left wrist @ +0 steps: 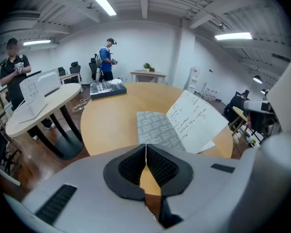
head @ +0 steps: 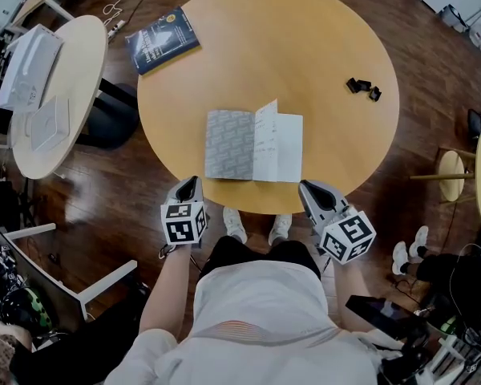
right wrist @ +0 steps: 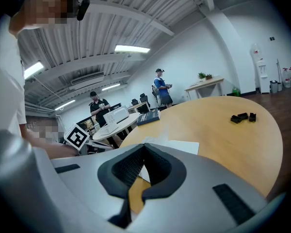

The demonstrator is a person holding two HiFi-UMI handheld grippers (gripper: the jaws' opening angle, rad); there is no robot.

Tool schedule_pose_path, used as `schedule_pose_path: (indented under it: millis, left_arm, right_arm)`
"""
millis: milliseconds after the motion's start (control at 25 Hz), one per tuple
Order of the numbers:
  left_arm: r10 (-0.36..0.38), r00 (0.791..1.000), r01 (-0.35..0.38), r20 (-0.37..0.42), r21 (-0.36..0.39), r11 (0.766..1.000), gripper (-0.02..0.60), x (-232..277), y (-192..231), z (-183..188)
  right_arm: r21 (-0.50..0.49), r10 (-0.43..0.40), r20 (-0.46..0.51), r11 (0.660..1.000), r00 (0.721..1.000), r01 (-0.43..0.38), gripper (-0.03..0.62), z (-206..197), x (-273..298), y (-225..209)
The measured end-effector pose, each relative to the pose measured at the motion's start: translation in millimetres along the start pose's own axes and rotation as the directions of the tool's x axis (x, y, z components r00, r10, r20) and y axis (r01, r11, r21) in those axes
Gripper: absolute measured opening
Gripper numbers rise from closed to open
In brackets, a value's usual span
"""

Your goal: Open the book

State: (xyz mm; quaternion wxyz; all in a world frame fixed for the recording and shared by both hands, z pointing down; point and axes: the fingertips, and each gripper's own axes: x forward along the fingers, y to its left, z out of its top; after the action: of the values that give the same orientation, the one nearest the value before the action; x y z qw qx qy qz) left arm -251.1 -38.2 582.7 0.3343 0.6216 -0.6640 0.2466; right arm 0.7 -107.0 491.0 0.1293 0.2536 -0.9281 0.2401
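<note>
The book (head: 252, 145) lies open near the near edge of the surface (head: 305, 54), about midway along it. Its grey patterned cover is flat on the left and the white pages are on the right, but one leaf (head: 266, 139) stands half up at the spine. Your left tool (head: 189, 188) has its jaws pressed together on nothing, and it hangs just off the near edge, short of the cover's near left corner. Your right tool (head: 309, 189) is likewise closed and empty, just off the edge by the near right corner of the pages. The opening looks all but done to me; what remains is that upright leaf, which could fall either way. To finish well, keep the jaws together and use a tip as a blunt finger. I would rest the left tip on the grey cover near the spine so that side cannot spring back, then bring the right tip to the leaf's left face and sweep it down onto the right-hand pages. Press lightly — paper creases easily under a hard tip — and push along the page rather than into its edge. The blue book (head: 162, 40) at the far left edge and the small black pieces (head: 362, 87) toward the right edge are well apart from your work.
</note>
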Motion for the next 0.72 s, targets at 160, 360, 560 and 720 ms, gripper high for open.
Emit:
schedule_pose_path:
  millis: [160, 360, 560, 720]
  left_arm:
    - [-0.026, 0.999, 0.026, 0.047, 0.001, 1.0, 0.011, -8.2, -8.1, 20.1]
    - [-0.102, 0.98, 0.097, 0.172, 0.037, 0.995, 0.011, -32.9, -28.3, 67.2]
    - [-0.197, 0.929, 0.175, 0.314, 0.097, 0.98, 0.011, -65.4, -54.9, 120.6]
    - [-0.247, 0.883, 0.211, 0.399, 0.133, 0.968, 0.011, -92.1, -70.7, 154.5]
  right_arm:
    - [-0.004, -0.003, 0.003, 1.0, 1.0, 0.003, -0.003, 2.4, -0.5, -1.2]
    - [-0.019, -0.009, 0.023, 1.0, 1.0, 0.01, -0.002, 15.0, -2.6, -3.2]
    - [-0.054, -0.01, 0.069, 0.998, 0.998, 0.014, -0.002, 40.8, -7.2, -2.6]
    - [-0.091, -0.005, 0.113, 0.996, 0.994, 0.016, -0.002, 67.9, -10.7, 2.7]
